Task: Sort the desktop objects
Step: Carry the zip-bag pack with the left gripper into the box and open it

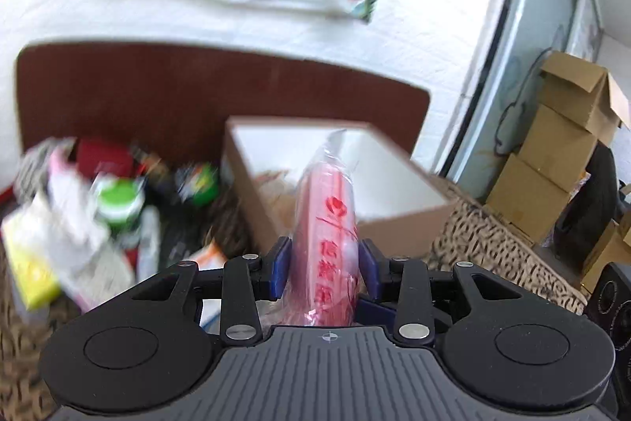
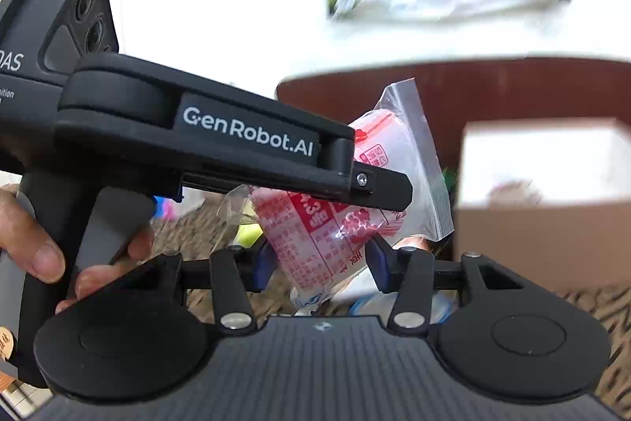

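- Holding a red-printed packet [image 1: 325, 235], the left gripper [image 1: 324, 269] has its blue pads clamped on the packet's lower half, with the top poking up in front of the box [image 1: 410, 219].
- Seen from the right wrist, the same packet [image 2: 335, 219] hangs in clear wrap, pinched from above by the left gripper [image 2: 378, 190].
- Beside the box, on its left, lies a blurred heap of clutter [image 1: 98, 208]: a green-lidded jar, white wrappers, something yellow.
- The right gripper [image 2: 321, 263] sits just under the packet with its pads apart on either side of it; I cannot tell whether they touch the wrap.
- The box is white inside, nearly bare, with something pale at the bottom.
- My judgement: the step in hand is carrying the packet over the box and dropping it in.
- To do it well, bring the packet fully past the near wall of the box before the pads part, and keep the right gripper clear, since the loose wrap could snag on it.
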